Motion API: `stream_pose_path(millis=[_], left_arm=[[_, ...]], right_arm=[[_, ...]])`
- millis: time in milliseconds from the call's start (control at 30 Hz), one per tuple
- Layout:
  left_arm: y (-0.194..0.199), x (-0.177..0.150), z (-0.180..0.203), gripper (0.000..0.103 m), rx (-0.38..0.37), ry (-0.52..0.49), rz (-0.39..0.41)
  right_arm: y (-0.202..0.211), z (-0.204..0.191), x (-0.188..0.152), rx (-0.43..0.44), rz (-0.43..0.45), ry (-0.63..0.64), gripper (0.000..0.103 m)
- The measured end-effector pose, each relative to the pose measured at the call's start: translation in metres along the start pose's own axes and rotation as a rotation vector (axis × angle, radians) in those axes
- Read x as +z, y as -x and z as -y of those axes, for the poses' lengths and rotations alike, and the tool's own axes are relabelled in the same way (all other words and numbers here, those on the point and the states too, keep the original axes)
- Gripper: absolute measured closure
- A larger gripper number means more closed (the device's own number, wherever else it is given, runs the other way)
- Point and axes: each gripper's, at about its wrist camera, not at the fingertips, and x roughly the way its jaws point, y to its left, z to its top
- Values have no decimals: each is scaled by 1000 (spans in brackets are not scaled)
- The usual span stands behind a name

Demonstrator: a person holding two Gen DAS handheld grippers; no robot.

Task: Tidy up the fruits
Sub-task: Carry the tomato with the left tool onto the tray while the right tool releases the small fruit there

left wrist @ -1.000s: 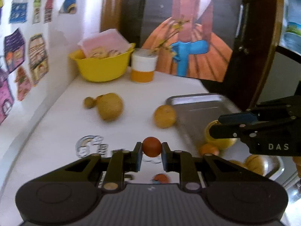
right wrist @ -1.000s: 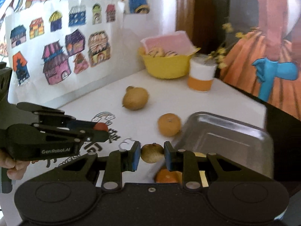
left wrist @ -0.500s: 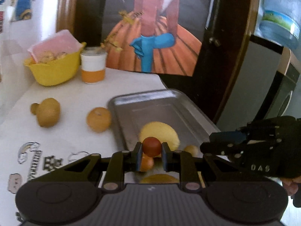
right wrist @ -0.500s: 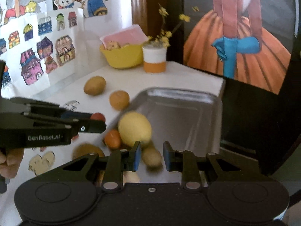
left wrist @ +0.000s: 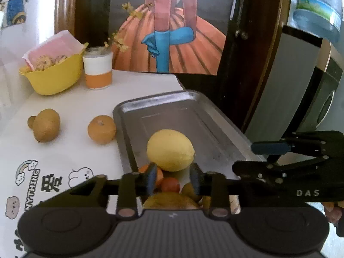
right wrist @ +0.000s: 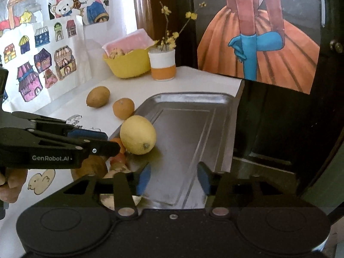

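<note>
A metal tray (left wrist: 215, 126) (right wrist: 193, 111) lies on the white table with a yellow lemon (left wrist: 171, 150) (right wrist: 138, 134) near its front end. My left gripper (left wrist: 173, 178) hangs open over that end, and a small red fruit (left wrist: 170, 185) lies loose below it among other small fruits. My right gripper (right wrist: 173, 177) stands open above the tray's bare bottom, holding nothing. An orange (left wrist: 101, 129) (right wrist: 123, 108) and a brown kiwi-like fruit (left wrist: 46, 125) (right wrist: 98, 96) rest on the table left of the tray.
A yellow bowl (left wrist: 53, 76) (right wrist: 126, 64) with snacks and a white-and-orange cup (left wrist: 98, 71) (right wrist: 162, 65) with a twig stand at the back. The wall with drawings (right wrist: 43, 60) runs along the left. The table's right edge drops off just past the tray.
The left gripper opened and let the small red fruit drop into the tray. The right gripper, which released its brown fruit earlier, opened wider over the tray.
</note>
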Motion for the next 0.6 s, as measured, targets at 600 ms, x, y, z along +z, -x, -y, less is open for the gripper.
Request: stream_pose_path(millis=[600], left_arm=[[101,-18,-37,1,111,107,112]], right_arm=[[73,-64,10,-13,30,108,1]])
